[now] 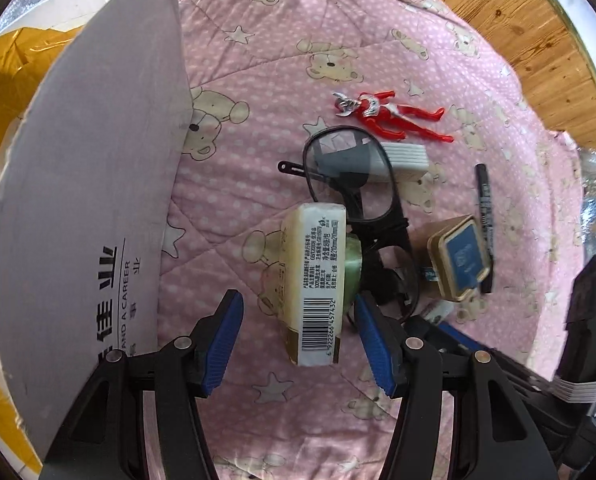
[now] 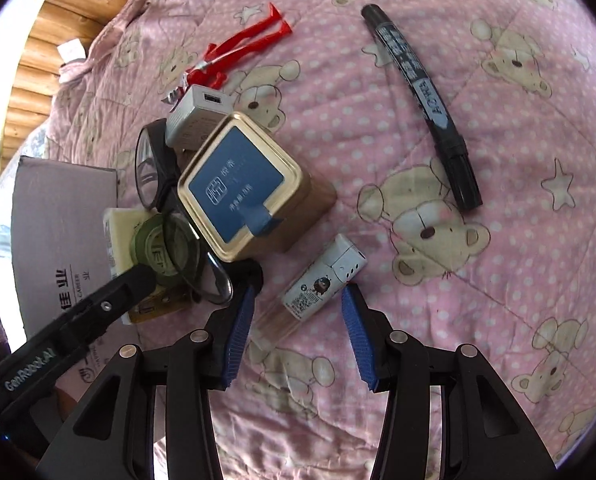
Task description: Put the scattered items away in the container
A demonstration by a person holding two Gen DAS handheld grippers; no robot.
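Both claws hang released over the pink bear-print quilt [image 2: 438, 92] on the bed. Our left claw [image 1: 298, 336] straddles the near end of a yellow tissue pack [image 1: 314, 280], pads apart and not touching it; the cardboard box [image 1: 82, 184], our container, stands just to its left with a flap raised. The pack looks soft and light, so we judge a squeeze across its short sides will hold, though the film wrap may slip. A green tape roll [image 1: 352, 264] and black-framed glasses [image 1: 350, 176] lean against its far side; the lenses are fragile, better lifted by the bridge. Our right claw [image 2: 298, 332] sits open around a small white tube [image 2: 322, 284] with a clear cap end: rigid, light, likely to roll, best gripped mid-body. Near it stand a gold tin [image 2: 242, 184], stiff and smooth, and further off a black marker [image 2: 422, 92], a grey charger [image 2: 198, 116] and a red toy figure [image 2: 238, 48].
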